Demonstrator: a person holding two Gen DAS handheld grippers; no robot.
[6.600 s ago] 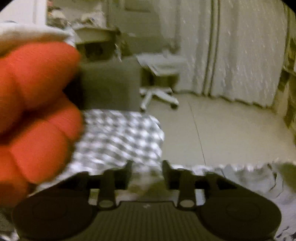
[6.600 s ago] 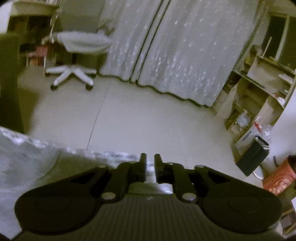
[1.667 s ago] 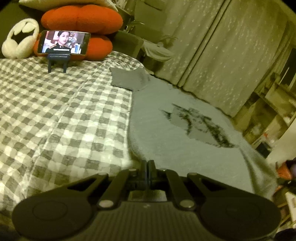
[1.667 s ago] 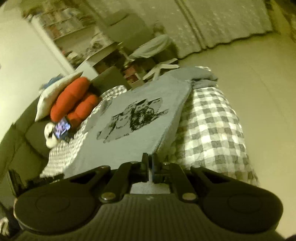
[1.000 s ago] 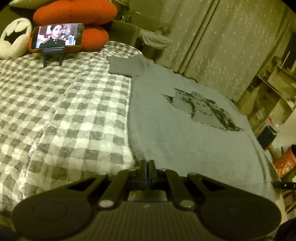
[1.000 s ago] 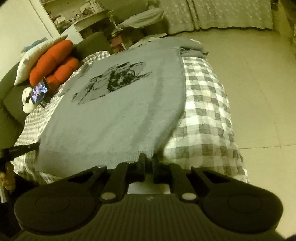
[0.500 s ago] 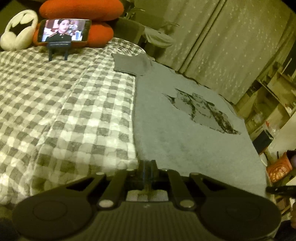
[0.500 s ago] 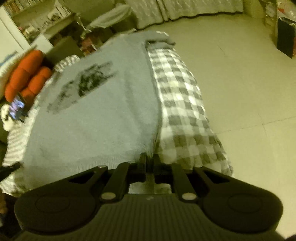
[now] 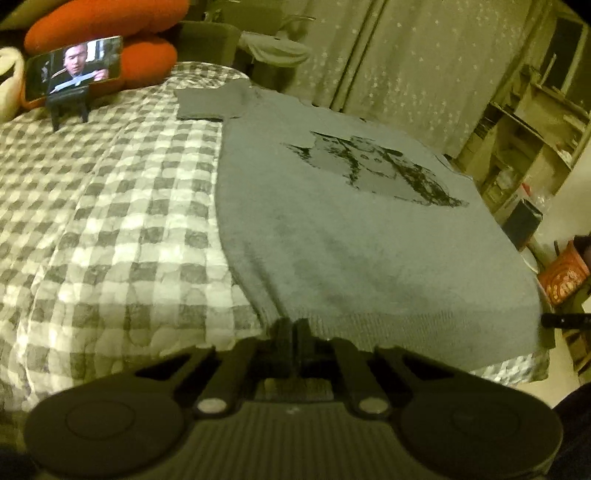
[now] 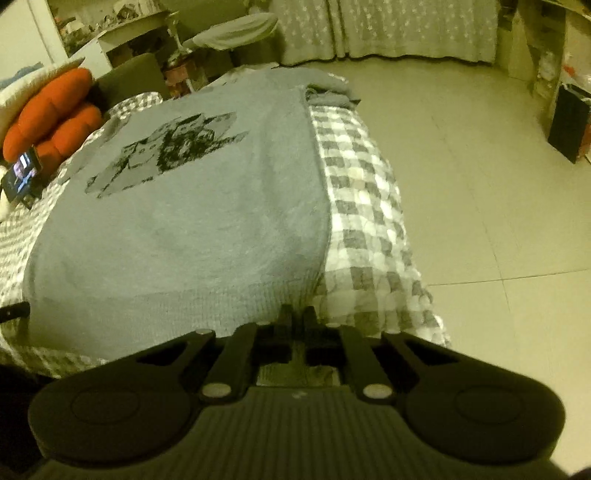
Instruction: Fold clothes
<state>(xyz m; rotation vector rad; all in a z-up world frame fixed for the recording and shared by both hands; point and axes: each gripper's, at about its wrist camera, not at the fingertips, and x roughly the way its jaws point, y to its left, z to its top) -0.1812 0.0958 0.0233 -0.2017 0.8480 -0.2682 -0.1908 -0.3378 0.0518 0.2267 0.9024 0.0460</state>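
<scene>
Sweater hem at left gripper

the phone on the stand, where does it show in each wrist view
Left wrist: the phone stands upper left on the checked bedspread, in front of the orange cushion.
Right wrist: the phone sits at the far left edge, below the orange cushion.
Shared landmark: the dark print on the grey sweater.
</scene>
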